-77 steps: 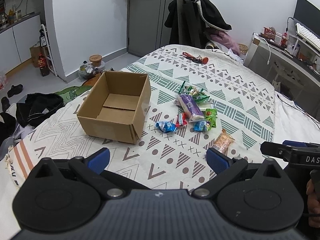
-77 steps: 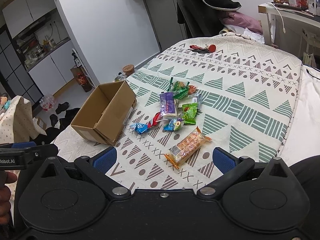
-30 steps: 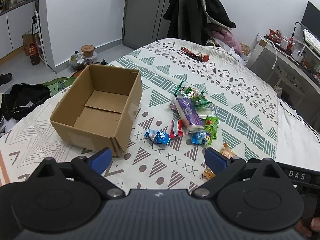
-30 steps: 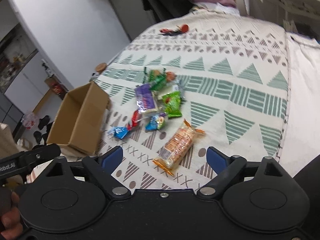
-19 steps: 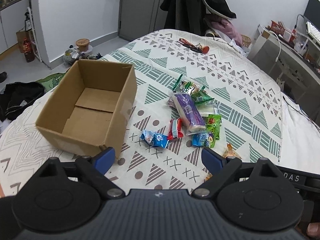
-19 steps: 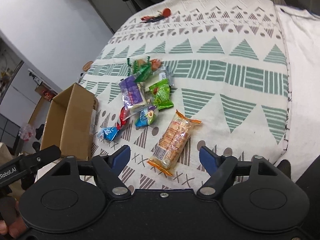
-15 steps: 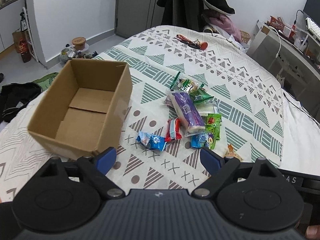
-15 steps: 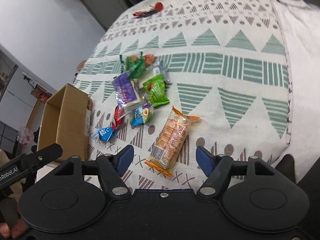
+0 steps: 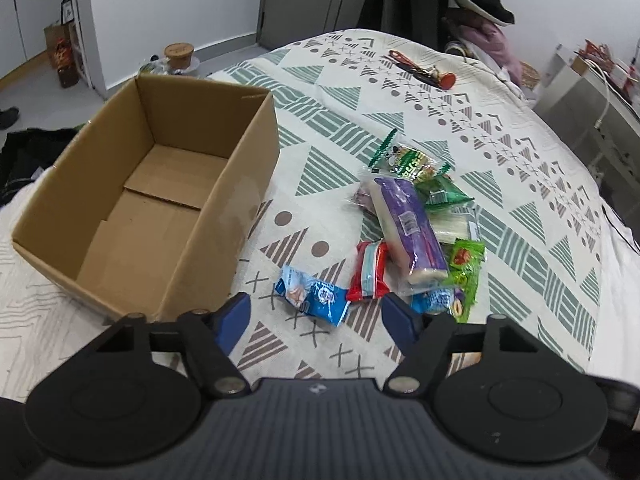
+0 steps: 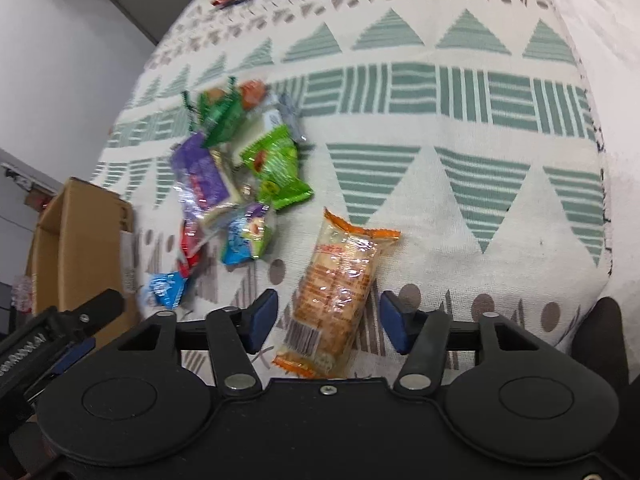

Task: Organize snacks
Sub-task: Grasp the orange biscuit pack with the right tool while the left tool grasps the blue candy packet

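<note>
**Right jaws straddle the cracker pack**

Right gripper (image 10: 325,316) is spread wide, blue pads either side of the orange cracker pack (image 10: 336,288) near the bed's near edge — nothing pinched. Left gripper (image 9: 316,314) is parted too, hovering by the blue candy wrapper (image 9: 314,295). Best play, I'd say: drop lower, centre on the pack's middle, squeeze gently — crackers crush. The cardboard box (image 9: 152,200) sits empty beside the pile. The pack's near end is hidden under the gripper body; the right view is blurred.
</note>
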Demonstrator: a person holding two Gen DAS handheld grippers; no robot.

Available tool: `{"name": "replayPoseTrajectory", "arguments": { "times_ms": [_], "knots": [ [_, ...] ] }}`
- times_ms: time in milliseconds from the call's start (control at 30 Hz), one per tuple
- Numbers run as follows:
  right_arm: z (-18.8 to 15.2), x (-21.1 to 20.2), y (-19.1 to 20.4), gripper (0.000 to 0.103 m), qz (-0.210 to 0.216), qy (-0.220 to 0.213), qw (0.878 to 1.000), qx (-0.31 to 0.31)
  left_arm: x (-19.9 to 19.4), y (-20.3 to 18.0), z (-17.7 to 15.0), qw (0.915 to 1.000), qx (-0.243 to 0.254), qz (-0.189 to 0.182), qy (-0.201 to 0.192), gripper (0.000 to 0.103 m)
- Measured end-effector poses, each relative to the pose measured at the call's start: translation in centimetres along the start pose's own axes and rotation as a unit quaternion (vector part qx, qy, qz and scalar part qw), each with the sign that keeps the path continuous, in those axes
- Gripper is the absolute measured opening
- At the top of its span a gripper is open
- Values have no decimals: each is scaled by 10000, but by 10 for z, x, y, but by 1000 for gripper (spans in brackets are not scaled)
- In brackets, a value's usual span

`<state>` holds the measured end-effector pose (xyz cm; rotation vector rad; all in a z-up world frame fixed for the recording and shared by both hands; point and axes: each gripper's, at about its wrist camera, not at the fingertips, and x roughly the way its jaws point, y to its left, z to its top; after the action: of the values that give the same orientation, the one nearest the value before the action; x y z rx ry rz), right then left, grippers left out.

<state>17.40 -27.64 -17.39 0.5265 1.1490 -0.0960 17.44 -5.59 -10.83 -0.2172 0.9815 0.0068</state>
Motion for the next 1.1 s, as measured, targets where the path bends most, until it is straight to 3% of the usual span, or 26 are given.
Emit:
{"name": "replayPoseTrajectory", "arguments": {
  "times_ms": [300, 467, 567, 733, 1067, 1100],
  "knots": [
    [6, 12, 5, 35, 167, -202, 9995, -158, 34, 1, -2, 9978, -565, 0, 353, 55],
    [8, 15, 9, 35, 126, -301, 9992, -240, 43, 3, -5, 9944, -1020, -67, 261, 55],
    [9, 17, 11, 36, 87, -372, 9988, -303, 45, 10, -6, 9886, -1494, -66, 161, 55],
    [11, 22, 13, 36, -56, -420, 9985, -349, 55, 12, -4, 9820, -1881, -66, 147, 55],
    [14, 30, 25, 49, -296, -620, 9960, -569, 73, 17, -10, 9735, -2260, 318, 132, 54],
    [14, 31, 26, 49, -325, -649, 9955, -605, 73, 17, -10, 9730, -2277, 346, 131, 46]
  ]
}}
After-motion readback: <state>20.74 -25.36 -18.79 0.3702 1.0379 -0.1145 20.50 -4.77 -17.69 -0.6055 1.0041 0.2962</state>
